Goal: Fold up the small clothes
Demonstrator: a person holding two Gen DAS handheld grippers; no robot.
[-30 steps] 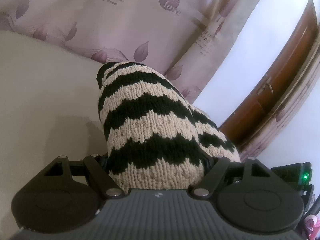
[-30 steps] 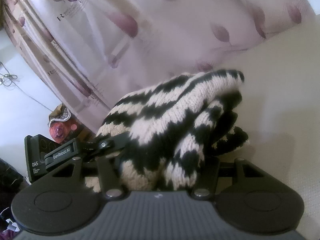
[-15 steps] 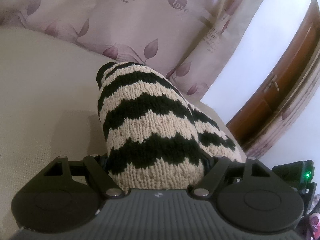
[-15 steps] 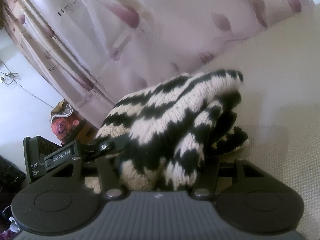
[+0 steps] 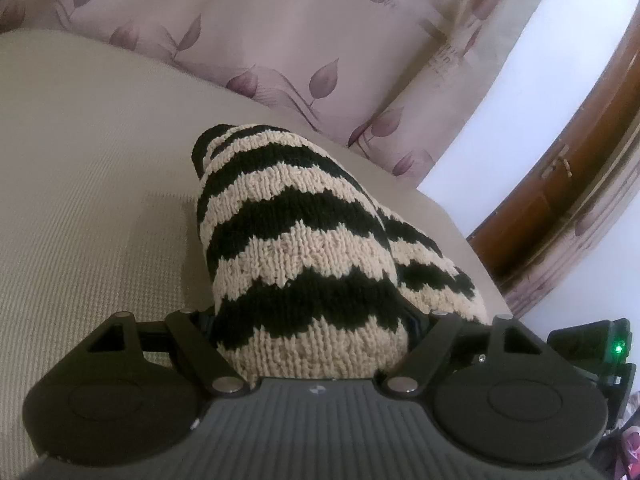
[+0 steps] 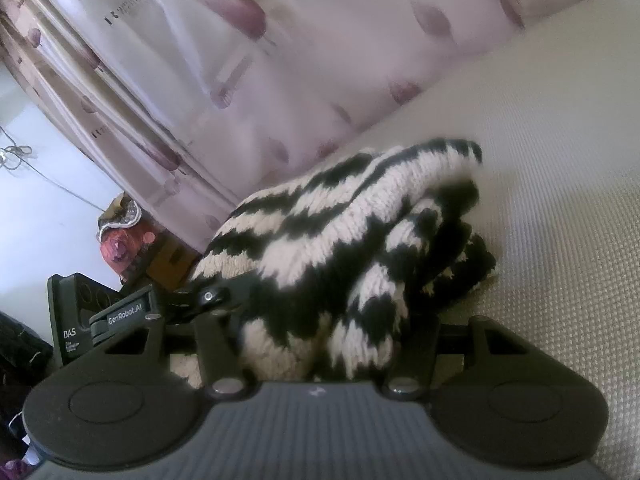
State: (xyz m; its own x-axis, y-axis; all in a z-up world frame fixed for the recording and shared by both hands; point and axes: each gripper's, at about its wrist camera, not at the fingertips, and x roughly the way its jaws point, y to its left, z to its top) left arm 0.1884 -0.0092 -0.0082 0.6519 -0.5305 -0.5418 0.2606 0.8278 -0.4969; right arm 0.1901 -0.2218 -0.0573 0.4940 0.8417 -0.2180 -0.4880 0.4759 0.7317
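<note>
Bunching between both sets of jaws: one knitted garment (image 5: 296, 248), black and cream zigzag stripes, folded into a thick bundle. Exact kind of garment cannot be told from either view.

Left wrist view: knit fills the gap of the left gripper (image 5: 310, 320) from linkage to linkage. Fingertips hidden under the fabric. Jaws stand wide, clamped on the bulk of the bundle. Far end of the bundle tapers to a dark rounded edge and points toward the curtain (image 5: 280, 40).

Right wrist view: same garment (image 6: 340, 240) seen from its other side, several layers stacked, dark lower folds sagging at the right. Right gripper (image 6: 320, 328) at a middling width, jaws closed on the near end of the stack; fingertips again buried in the knit. Picture somewhat blurred.

Location: bundle is over a beige woven surface (image 5: 80, 200), with its shadow close beneath; lower folds look to be touching it in the right wrist view, not certain.

Surroundings: pale pink curtain with purple leaf print and small lettering behind the surface. White wall (image 5: 540, 80) and a brown wooden door (image 5: 560, 184) at right in the left wrist view. Left gripper body (image 6: 100, 312) visible at left in the right wrist view.
</note>
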